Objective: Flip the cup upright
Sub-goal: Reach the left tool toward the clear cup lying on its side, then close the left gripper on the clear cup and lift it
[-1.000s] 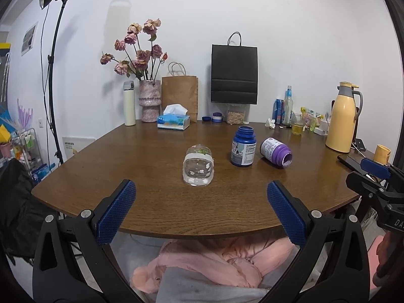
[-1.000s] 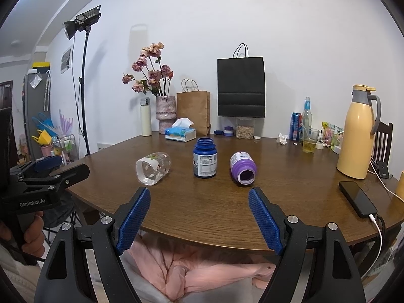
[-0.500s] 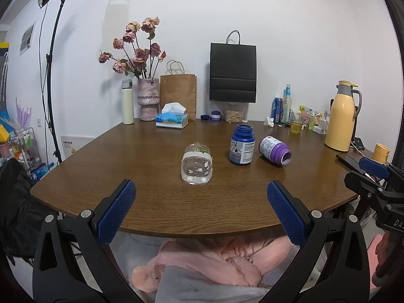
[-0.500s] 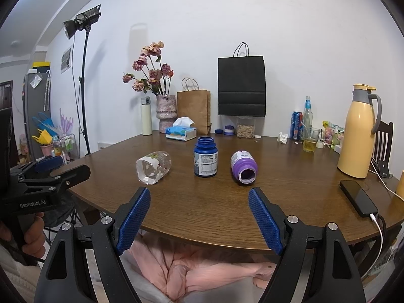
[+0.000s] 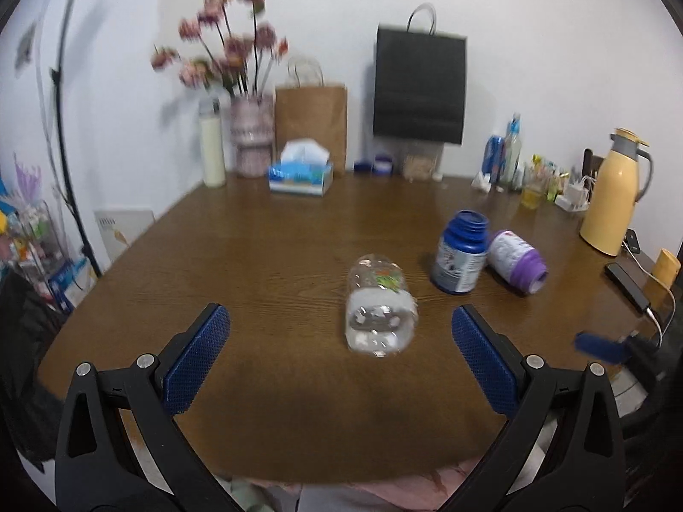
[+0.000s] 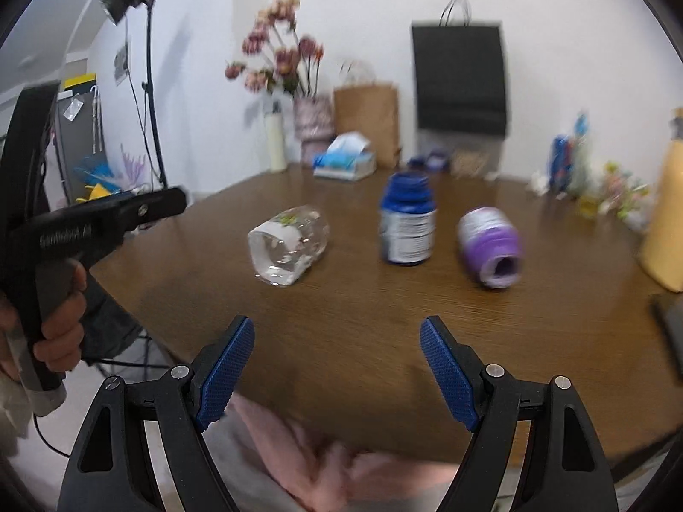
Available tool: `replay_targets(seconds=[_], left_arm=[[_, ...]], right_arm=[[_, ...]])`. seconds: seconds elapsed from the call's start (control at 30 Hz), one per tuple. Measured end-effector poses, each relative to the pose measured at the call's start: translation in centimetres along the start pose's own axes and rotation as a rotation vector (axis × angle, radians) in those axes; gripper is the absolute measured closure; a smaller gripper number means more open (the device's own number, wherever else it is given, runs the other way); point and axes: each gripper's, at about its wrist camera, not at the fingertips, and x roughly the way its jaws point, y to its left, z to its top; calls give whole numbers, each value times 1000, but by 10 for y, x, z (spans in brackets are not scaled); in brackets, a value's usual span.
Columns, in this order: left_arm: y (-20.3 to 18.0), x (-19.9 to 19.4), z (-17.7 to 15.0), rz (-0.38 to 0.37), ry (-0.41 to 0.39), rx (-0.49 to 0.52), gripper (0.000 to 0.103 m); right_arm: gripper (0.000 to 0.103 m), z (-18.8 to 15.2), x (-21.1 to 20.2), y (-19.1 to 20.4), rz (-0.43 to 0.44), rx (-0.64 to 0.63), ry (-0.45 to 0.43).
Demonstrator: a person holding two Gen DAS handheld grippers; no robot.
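Observation:
A clear glass cup lies on its side on the brown table, its mouth toward me; it also shows in the right wrist view. My left gripper is open and empty, over the table's near part, with the cup just beyond and between its blue pads. My right gripper is open and empty at the table's front edge, short of the cup and to its right. The left gripper's body, held by a hand, shows at the left of the right wrist view.
A blue bottle stands upright right of the cup. A purple bottle lies on its side beside it. A yellow thermos and a phone are at the right. A tissue box, vase, and bags line the back.
Both grippers have moved forward toward the table and tilted down. The cup now looks larger and closer in both views. The frames are blurred by motion.

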Motion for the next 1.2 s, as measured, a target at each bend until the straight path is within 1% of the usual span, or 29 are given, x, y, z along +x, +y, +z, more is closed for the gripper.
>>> replay_targets(seconds=[0.03,0.07,0.1,0.13,0.17,0.2,0.3,0.33,0.37,0.4,0.43,0.47,0.53,0.57,0.6,0.63,0.67,0.7,0.77,0.8,0.83,0.9,0.93,1.0,1.07,1.13,1.2], left_arm=[[6,13,8,-8,26,-4,0],[13,25,16,0,54,-15,0],[19,32,22,0,55,-29,0],[25,40,30,-1,54,-39,0],[32,48,34,-2,62,-52,0],[37,57,41,13,71,-49,0],[49,78,54,41,86,-38,0],[52,85,56,45,90,-39,0],[54,91,57,36,94,-37,0],[57,97,59,25,100,-41,0],[58,103,58,8,109,-48,0],[60,108,58,-11,118,-56,0],[61,119,56,-40,141,-57,2],[60,125,56,-54,153,-60,5],[60,133,55,-74,174,-63,16],[58,140,55,-90,191,-73,22],[56,147,53,-110,213,-80,24],[53,155,52,-141,233,-87,29],[46,167,52,-189,264,-80,31],[43,174,51,-216,278,-81,37],[39,181,50,-220,299,-74,48],[38,196,47,-139,353,-43,62],[40,199,46,-120,345,-56,65],[43,193,46,-107,318,-69,68],[47,188,46,-78,300,-60,68],[52,184,46,-30,287,-49,68],[58,183,45,11,295,-47,68]], right_arm=[[19,9,17,1,28,18,22],[19,13,28,3,44,26,36],[19,25,48,9,64,30,56],[19,31,58,13,72,26,51],[19,37,70,18,72,16,47],[19,44,83,24,56,2,53],[19,60,135,38,20,-9,114],[19,62,145,40,14,-23,125],[19,63,157,44,0,-46,138],[19,64,166,43,11,-39,165],[20,64,170,40,42,-11,186],[26,65,173,36,74,14,198],[30,67,175,32,93,12,206],[30,68,175,32,89,-14,199],[30,69,175,31,92,-28,196],[31,72,175,27,124,-41,205],[31,74,177,25,167,-53,215],[31,75,178,25,192,-64,216],[31,78,179,25,241,-133,216],[31,77,176,26,260,-159,219],[31,78,176,26,274,-196,214],[30,80,177,29,259,-249,210],[30,81,178,27,241,-273,205],[30,83,179,22,250,-261,207],[30,82,177,18,222,-251,201],[30,83,176,14,176,-264,193],[30,82,171,11,126,-263,182]])
